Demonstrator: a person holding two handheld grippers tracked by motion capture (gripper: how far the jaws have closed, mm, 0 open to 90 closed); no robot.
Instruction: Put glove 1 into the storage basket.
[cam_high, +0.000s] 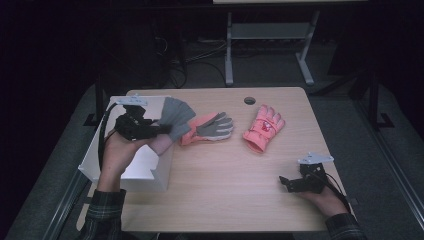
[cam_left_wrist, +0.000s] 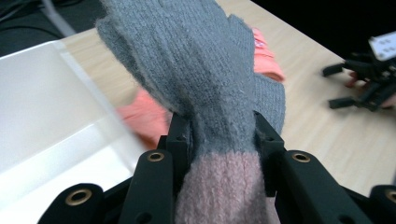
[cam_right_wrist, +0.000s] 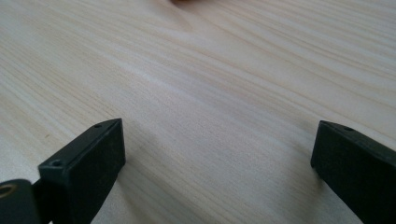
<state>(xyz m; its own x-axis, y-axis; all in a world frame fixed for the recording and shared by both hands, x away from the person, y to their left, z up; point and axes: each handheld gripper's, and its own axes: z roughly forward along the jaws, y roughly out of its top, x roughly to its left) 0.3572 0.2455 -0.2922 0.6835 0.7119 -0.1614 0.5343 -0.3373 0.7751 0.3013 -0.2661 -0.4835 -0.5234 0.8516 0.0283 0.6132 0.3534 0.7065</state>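
A grey knit glove (cam_left_wrist: 201, 79) with a pink cuff is gripped by the left gripper (cam_high: 150, 129) at centre left of the high view, jaws clamped on the wrist just above the cuff, fingers of the glove fanning up and to the right. It hangs over the far edge of the white box (cam_high: 142, 170) at the table's left side, so the step in hand looks like carrying it to the box; the next move calls for bringing it over the opening and spreading the jaws. Two more gloves wait at upper centre of the wooden table (cam_high: 225, 180): a coral glove with a grey palm (cam_high: 207, 128) just beside the held one, and a pink ski glove (cam_high: 262, 127). At lower right the right gripper (cam_high: 287, 182) rests with jaws wide apart, empty.
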